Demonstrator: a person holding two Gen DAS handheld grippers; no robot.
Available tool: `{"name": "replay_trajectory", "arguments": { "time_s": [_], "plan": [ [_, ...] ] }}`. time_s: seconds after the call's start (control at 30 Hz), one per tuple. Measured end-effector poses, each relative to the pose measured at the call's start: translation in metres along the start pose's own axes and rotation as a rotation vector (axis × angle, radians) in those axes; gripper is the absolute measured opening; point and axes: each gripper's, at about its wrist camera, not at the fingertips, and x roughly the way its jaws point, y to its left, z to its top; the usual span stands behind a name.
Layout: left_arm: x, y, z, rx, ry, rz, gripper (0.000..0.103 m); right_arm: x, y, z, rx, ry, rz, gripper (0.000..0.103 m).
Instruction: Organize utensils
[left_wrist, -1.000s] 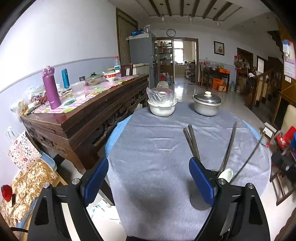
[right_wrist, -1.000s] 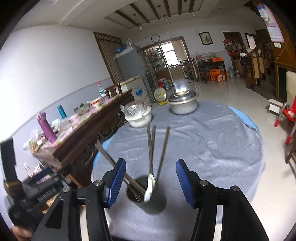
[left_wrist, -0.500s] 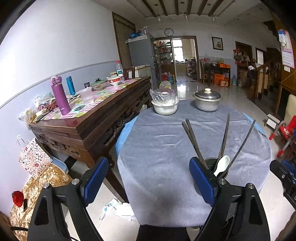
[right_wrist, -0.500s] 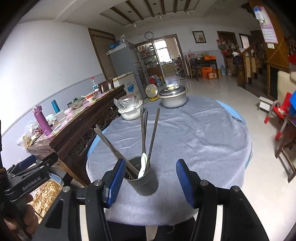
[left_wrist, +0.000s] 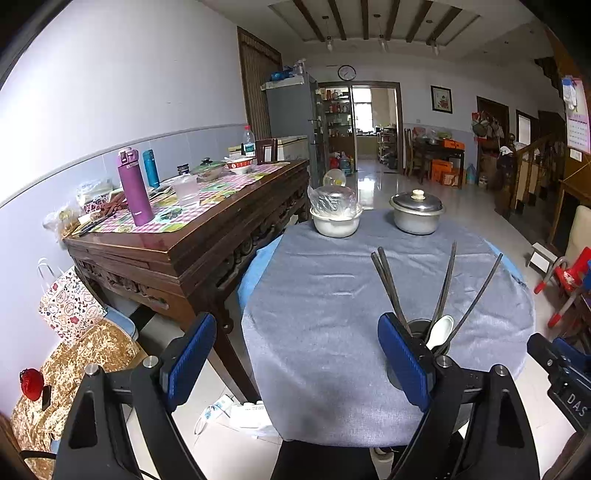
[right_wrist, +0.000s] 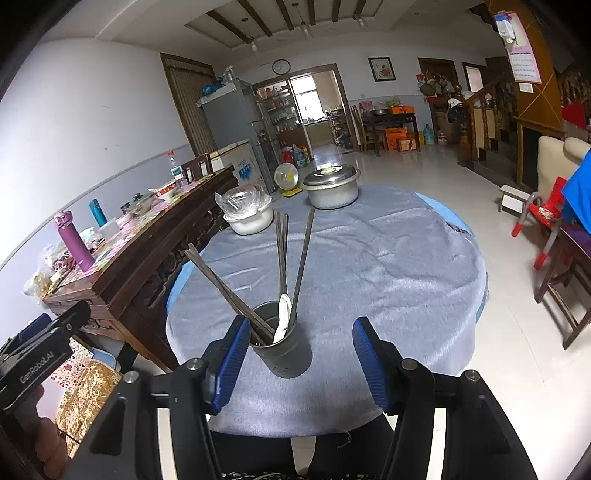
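Utensil holder (right_wrist: 282, 345) stands upright at lower centre between the right gripper's (right_wrist: 295, 365) empty, half-spread jaws, chopsticks (right_wrist: 282, 245) pointing up

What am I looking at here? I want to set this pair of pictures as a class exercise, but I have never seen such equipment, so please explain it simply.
A person holds a two-finger grabbing tool in each hand; a camera on each looks along its blue-padded fingers. One picture is from the left gripper, the other from the right gripper. Both stand open and hold nothing. On the round table's grey cloth stands a dark utensil holder with chopsticks and a white spoon in it. The holder sits between the right gripper's fingers, apparently untouched. At the far edge are a plastic-covered white bowl and a lidded metal pot.
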Motion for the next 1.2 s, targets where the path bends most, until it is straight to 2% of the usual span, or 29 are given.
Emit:
{"name": "replay_trajectory", "arguments": {
  "time_s": [1.2],
  "plan": [
    [-0.003,0.017,-0.008,-0.02,-0.011,-0.025,0.09,0.002,0.045,-0.004,-0.131,0.019,-0.064,0.062]
  ]
}}
